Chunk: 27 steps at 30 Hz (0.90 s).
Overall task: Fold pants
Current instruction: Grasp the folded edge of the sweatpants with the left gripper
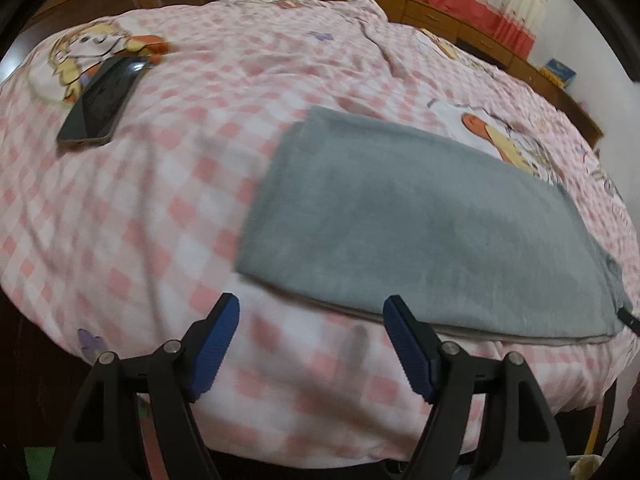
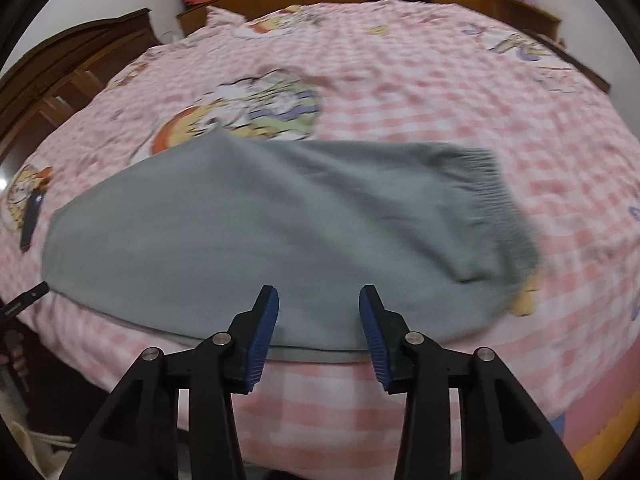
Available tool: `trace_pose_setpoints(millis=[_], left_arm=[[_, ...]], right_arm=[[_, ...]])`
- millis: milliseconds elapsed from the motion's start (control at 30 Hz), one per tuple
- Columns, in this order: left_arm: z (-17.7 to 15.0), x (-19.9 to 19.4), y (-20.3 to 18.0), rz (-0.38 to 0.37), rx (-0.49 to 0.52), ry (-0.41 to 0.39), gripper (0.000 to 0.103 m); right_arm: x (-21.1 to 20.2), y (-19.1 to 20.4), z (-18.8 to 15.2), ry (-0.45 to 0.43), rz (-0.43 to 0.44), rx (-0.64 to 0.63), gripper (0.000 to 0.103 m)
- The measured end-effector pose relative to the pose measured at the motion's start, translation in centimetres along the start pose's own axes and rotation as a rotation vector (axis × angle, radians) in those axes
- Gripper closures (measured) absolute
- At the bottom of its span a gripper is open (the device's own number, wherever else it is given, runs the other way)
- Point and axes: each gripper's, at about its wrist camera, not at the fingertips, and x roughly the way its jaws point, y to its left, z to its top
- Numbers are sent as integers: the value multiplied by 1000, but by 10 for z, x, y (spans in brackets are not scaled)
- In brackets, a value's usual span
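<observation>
Nearest, the left gripper hangs with its jaws wide apart and nothing between them, over the bed's near edge, just left of the pants. The right gripper is also released, jaws parted and empty above the pants' near edge. The grey pants lie folded flat on the checked cover near that edge, the ribbed end to the right, though blur softens it. Farther left lies a phone.
</observation>
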Motion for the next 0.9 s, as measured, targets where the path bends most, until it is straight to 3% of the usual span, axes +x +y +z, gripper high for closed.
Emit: trace_pose_setpoints(millis=[133, 233, 267, 333, 400, 500, 600, 800, 867, 900], left_arm=[[2, -4, 18, -11, -49, -23, 25], [5, 0, 26, -60, -86, -31, 28], [6, 0, 27, -80, -91, -36, 31], [7, 2, 28, -119, -95, -43, 47], [9, 3, 28, -149, -96, -52, 53], [12, 5, 29, -148, -88, -70, 53], [15, 11, 35, -98, -101, -69, 53], [16, 17, 43, -165, -137, -72, 54], [16, 16, 38, -224, -125, -65, 73], [15, 16, 34, -247, -110, -57, 88]], right_arm=[[19, 38, -2, 43, 48, -28, 60], [34, 65, -5, 75, 77, -61, 60], [38, 74, -6, 80, 78, -76, 60], [43, 89, -9, 80, 53, -109, 54], [45, 99, -12, 75, 37, -128, 47], [49, 104, -15, 71, 23, -146, 44], [52, 101, -17, 68, 27, -135, 44], [54, 100, -18, 59, 31, -126, 42], [54, 101, -19, 55, 28, -132, 41], [54, 101, -19, 53, 29, -134, 41]])
